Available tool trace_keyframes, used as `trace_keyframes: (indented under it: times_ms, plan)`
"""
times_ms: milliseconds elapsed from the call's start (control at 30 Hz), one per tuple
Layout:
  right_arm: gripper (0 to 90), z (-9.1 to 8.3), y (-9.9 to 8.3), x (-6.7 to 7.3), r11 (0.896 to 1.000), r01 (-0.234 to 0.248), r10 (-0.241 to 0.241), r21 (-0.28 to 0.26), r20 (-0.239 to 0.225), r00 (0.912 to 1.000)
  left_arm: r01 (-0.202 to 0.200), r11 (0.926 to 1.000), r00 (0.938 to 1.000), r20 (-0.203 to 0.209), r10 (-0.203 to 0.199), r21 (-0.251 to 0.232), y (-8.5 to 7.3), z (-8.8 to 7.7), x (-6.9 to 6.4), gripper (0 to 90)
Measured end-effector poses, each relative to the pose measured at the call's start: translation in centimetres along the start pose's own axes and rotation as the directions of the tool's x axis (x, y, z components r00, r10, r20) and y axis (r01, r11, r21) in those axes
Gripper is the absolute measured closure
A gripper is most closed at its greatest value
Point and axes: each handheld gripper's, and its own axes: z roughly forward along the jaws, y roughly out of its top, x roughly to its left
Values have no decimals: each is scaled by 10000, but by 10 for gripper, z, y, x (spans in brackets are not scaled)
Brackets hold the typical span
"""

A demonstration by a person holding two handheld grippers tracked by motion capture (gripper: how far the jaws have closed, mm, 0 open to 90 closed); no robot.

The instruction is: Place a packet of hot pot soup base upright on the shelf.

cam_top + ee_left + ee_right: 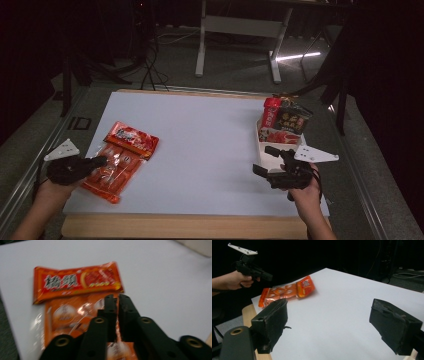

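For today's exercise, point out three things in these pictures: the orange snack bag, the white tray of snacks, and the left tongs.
orange snack bag (122,157): high view, on its clear middle panel.
white tray (266,155): high view, on its bare near wall.
left tongs (117,300): left gripper view, midway between the closed jaw tips.

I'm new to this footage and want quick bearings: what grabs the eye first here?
The orange snack bag on the white table's left edge stands out, with the left tool closed just above it. At the right edge, a white tray holds red and dark packets, and the right tool is open beside it.
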Motion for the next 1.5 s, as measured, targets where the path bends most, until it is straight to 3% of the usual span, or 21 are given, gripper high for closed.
trace_keyframes:
  times_ms: [100, 200, 300, 367, 567, 733, 833, 1167, 1300, 1333, 1500]
  plan:
    - [147, 1, -1, 0, 10000, -26, 26, 17, -74, 10000, 116, 9998, 9997, -206, -113, 140, -6, 0, 8, 900]
    - [147, 2, -3, -1, 9999, -16, 18, 141, -99, 9999, 293, 9980, 9970, -735, -252, 559, -16, 0, 22, 900]
    - [147, 2, -4, 0, 9999, -25, 27, 142, -149, 9999, 449, 9963, 9956, -857, -386, 727, -21, 1, 29, 900]
    - [147, 2, -4, -1, 9998, 31, -27, 197, -174, 9998, 580, 9914, 9926, -1132, -447, 1171, -28, 3, 39, 900]
    - [147, 3, -5, -2, 9997, -59, 65, 243, -263, 9996, 1032, 9837, 9861, -1442, -819, 1472, -37, 6, 53, 900]
    - [147, 3, -6, -2, 9996, -52, 61, 275, -305, 9995, 1024, 9718, 9830, -1714, -661, 2125, -42, 14, 59, 900]
    - [147, 4, -6, -2, 9996, -87, 95, 256, -313, 9995, 1087, 9667, 9822, -1751, -684, 2317, -44, 18, 62, 900]
    - [147, 5, -7, -3, 9994, -113, 125, 320, -382, 9992, 955, 9617, 9850, -1642, -539, 2569, -40, 23, 56, 900]
    - [147, 6, -7, -2, 9993, -75, 89, 358, -384, 9992, 897, 9609, 9888, -1389, -545, 2621, -39, 25, 51, 900]
    - [147, 6, -6, -2, 9993, -59, 72, 359, -377, 9993, 806, 9603, 9931, -1040, -545, 2671, -36, 29, 45, 900]
    - [147, 6, -6, -2, 9994, -72, 84, 340, -363, 9993, 421, 9570, 9981, -544, -276, 2869, -30, 38, 29, 900]
